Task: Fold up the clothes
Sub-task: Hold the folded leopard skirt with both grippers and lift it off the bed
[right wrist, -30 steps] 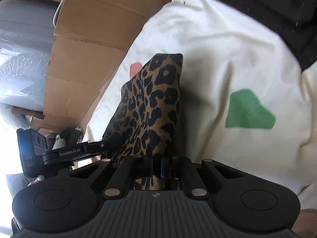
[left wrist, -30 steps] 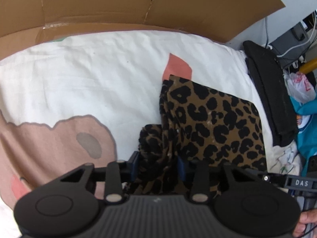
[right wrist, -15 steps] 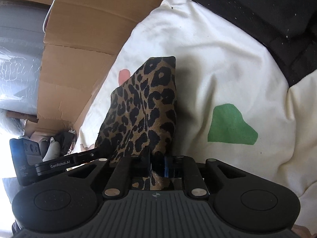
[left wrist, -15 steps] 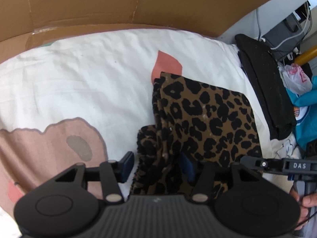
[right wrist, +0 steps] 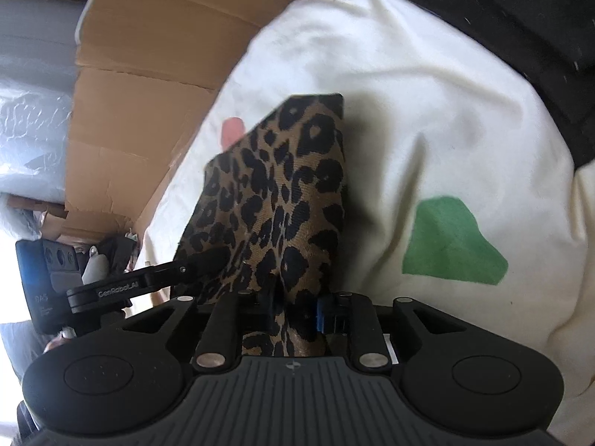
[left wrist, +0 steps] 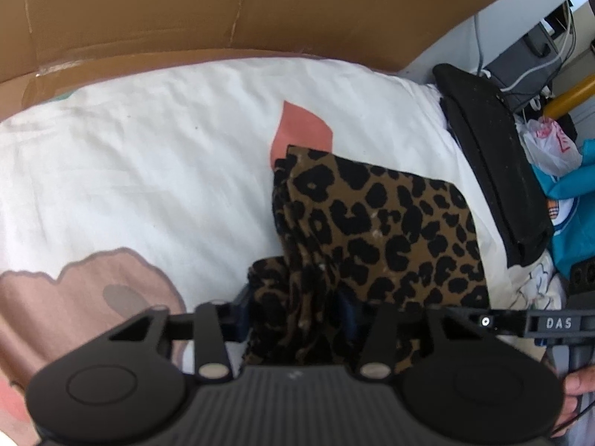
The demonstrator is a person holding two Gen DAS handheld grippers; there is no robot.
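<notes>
white bedding [left wrist: 156, 171] with pink, brown and green printed shapes covers the work surface, and a wall of brown cardboard [left wrist: 223, 3] stands along its far edge. on it lies the leopard-print garment [left wrist: 386, 230], folded into a flat rectangle whose far corner overlaps a pink patch. its near end bunches up into thick folds. the left gripper [left wrist: 293, 312] straddles that bunched edge, its jaws closing with the fabric filling the gap between them. the right gripper [right wrist: 293, 304] has the other near corner of the cloth between its blue pads, its jaws opening a little while the fabric rises in a peak ahead of it. a folded black garment [left wrist: 491, 163] lies beside the leopard cloth along the bedding's right edge, with turquoise fabric [left wrist: 572, 200] just beyond it.
</notes>
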